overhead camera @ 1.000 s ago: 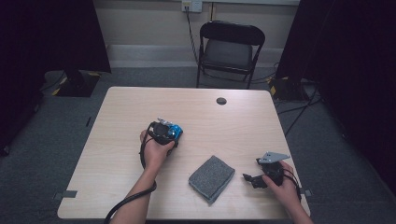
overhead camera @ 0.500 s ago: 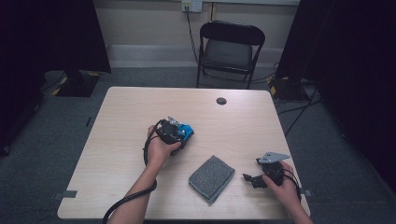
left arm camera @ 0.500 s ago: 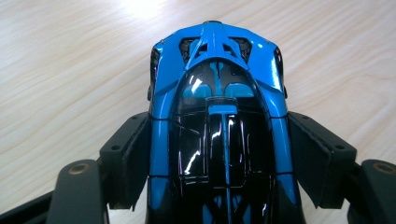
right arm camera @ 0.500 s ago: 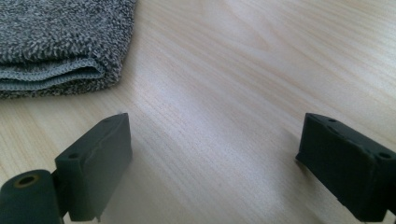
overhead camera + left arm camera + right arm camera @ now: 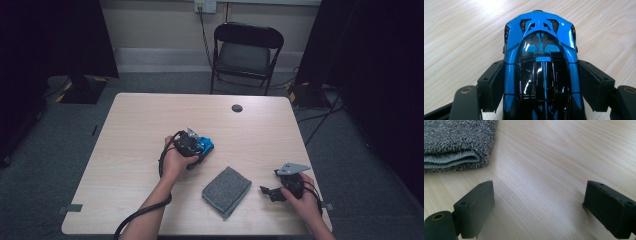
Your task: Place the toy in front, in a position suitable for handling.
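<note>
Left gripper [image 5: 540, 82] is clamped on the blue toy car [image 5: 540, 62], mid-table, far-left of the grey cloth [image 5: 226, 190]. Right gripper [image 5: 537, 207] waits near-right, jaws apart, holding nothing. Best keep both pads square on the car's flanks so it can't slip.

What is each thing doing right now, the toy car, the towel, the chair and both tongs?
Blue toy car: upright, gripped by its sides.
Left tongs: shut on the car.
Right tongs: open, nothing between them, low over the table.
Grey towel: folded, lying flat, untouched.
Folding chair: unfolded, standing beyond the table.
</note>
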Demonstrator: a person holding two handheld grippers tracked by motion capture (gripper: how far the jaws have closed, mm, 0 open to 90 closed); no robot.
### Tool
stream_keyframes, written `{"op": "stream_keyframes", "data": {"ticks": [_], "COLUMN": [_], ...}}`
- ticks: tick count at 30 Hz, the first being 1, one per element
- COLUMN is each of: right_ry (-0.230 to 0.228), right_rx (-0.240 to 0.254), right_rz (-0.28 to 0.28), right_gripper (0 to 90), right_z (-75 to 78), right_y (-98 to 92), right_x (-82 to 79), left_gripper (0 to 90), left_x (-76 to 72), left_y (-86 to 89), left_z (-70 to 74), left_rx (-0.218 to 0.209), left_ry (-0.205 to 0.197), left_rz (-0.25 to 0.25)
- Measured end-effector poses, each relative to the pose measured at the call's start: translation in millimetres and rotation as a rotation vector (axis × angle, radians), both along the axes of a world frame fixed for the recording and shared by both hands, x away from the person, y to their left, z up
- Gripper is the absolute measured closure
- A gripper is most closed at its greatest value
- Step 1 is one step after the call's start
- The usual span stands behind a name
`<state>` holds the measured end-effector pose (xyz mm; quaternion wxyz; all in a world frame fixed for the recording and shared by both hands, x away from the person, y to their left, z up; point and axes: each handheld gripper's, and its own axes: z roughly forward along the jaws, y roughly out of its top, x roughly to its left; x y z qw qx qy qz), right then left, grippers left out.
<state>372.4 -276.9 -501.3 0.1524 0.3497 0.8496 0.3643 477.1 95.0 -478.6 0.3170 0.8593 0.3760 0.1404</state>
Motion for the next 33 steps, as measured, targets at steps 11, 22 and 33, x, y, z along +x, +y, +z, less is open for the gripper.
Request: {"op": "stream_keyframes", "data": {"ticks": [11, 22, 33], "right_ry": [0.000, 0.000, 0.000], "right_rx": [0.000, 0.000, 0.000], "right_rz": [0.000, 0.000, 0.000], "right_gripper": [8.8, 8.9, 8.8], "right_z": [0.0, 0.0, 0.0], "right_y": [0.0, 0.0, 0.0], "right_x": [0.0, 0.0, -0.1], "left_gripper": [27.3, 23.6, 19.9], "left_x": [-0.2, -1.1, -9.0], "left_y": [2.6, 1.4, 7.0], "left_z": [-4.0, -4.5, 10.9], "left_rx": [-0.002, 0.001, -0.014], "left_ry": [0.014, -0.003, -0.025], "left_rz": [0.000, 0.009, 0.003]}}
